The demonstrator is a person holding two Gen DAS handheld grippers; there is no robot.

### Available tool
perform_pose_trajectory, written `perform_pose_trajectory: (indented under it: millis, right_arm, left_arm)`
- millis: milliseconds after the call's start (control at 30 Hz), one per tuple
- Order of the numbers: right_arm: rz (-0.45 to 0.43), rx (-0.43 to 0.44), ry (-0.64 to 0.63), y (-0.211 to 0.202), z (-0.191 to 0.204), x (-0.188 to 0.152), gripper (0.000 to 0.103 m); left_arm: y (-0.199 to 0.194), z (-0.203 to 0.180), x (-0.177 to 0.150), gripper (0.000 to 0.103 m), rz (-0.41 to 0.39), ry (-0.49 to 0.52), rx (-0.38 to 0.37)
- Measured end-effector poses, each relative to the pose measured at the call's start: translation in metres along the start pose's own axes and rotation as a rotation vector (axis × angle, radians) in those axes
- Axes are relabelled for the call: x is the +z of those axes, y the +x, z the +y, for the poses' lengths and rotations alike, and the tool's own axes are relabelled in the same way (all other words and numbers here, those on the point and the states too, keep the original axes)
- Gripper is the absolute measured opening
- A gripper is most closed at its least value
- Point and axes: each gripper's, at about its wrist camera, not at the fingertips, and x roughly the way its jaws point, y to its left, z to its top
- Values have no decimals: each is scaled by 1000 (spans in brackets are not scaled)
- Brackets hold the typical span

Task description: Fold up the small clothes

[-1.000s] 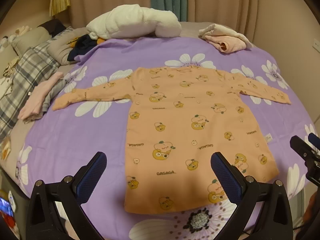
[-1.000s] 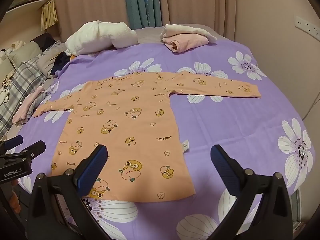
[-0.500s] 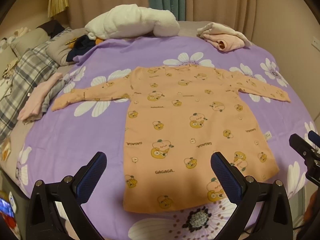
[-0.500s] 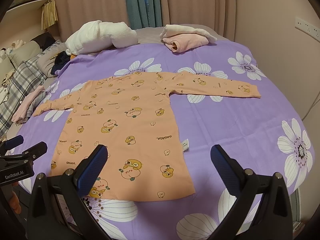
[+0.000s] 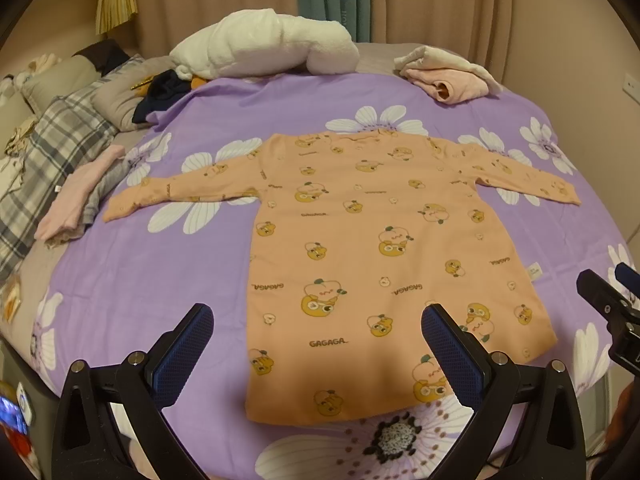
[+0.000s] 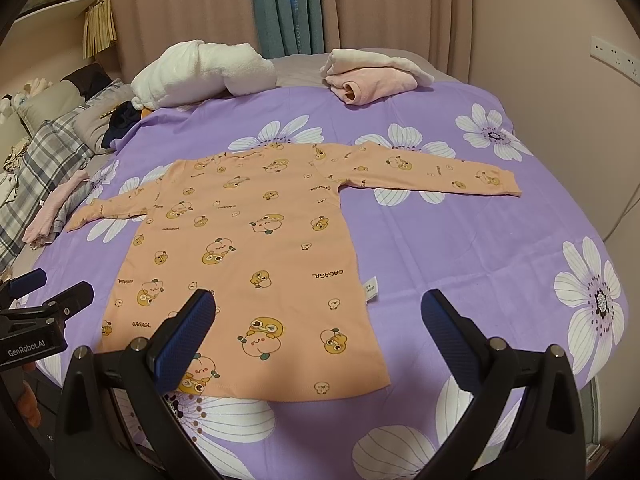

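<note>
Both claws hang spread wide and empty over the bed's near edge: the left claw [image 5: 318, 346] above the hem of the long-sleeved orange cartoon-print cotton top [image 5: 384, 264], the right claw [image 6: 318, 332] above its hem corner. The top lies flat, sleeves outstretched, mid-bed on the purple daisy-print bedsheet [image 6: 460, 248].

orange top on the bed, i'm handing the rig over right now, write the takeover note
Left claw: open, empty, hovering over the hem's left part.
Right claw: open, empty, hovering over the hem's right corner.
Orange top: flat on the purple sheet, both sleeves spread out, hem nearest the claws, side label showing.
Done: top laid out; folded pink clothes sit at the far edge.
Left: every fold; sleeves in first is probably best.
</note>
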Motion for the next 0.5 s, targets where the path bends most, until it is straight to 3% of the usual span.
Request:
perform_pose_trajectory:
  millis: [500]
  right_arm:
    - [-1,-2,-2,-1,1,-1,103]
  left_arm:
    - [0,0,-1,103,-2,0,0]
